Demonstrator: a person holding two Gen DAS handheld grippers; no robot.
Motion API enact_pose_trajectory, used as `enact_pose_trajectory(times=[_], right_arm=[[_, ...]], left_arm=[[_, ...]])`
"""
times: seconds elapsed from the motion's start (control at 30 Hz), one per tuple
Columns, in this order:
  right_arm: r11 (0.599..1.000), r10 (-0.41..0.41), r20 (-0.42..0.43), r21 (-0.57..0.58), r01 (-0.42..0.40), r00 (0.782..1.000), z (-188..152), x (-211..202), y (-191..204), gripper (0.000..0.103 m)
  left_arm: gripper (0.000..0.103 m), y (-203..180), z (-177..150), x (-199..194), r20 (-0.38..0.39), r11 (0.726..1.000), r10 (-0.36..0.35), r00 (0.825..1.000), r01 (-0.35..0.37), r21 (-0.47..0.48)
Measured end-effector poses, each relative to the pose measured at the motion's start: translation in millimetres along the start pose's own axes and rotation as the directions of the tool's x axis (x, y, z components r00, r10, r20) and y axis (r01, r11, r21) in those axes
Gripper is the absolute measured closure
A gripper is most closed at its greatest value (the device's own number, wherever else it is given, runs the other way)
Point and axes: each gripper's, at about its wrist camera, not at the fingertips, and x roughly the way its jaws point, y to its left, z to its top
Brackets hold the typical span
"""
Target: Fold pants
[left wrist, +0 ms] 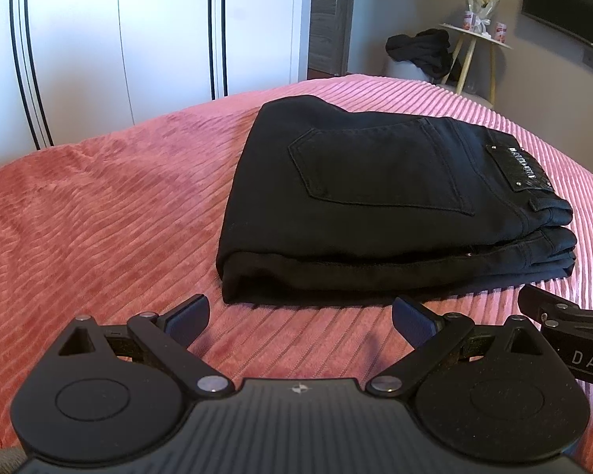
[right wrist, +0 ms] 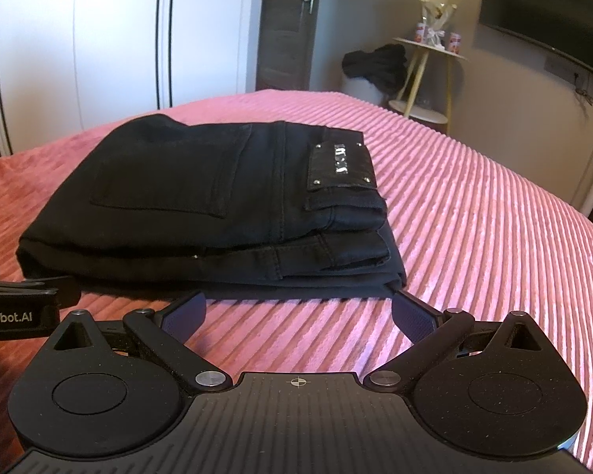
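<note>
Black pants [left wrist: 375, 197] folded into a thick stack on the pink bed [left wrist: 99, 205], waistband end toward the right, long axis crosswise. Just ahead of both grippers, left gripper [left wrist: 300, 316] and right gripper [right wrist: 298, 312], fingers apart, holding nothing. Probably finished; right gripper nearer the waistband.

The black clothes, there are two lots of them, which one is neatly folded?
The black jeans on the pink bedspread, stacked flat with back pocket and waistband patch up. The other black garment is a crumpled heap beside the side table.
</note>
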Motion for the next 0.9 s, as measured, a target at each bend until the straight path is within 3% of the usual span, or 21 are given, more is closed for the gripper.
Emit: enact_pose_trajectory(times=[0.9], right_arm=[[1.000,0.012,0.014,0.006,-0.012,1.000,1.4,-4.6,-0.9,0.000]], left_arm=[[0.004,0.7,-0.2,1.3,-0.013,1.000,0.000,1.000,0.000,0.003]])
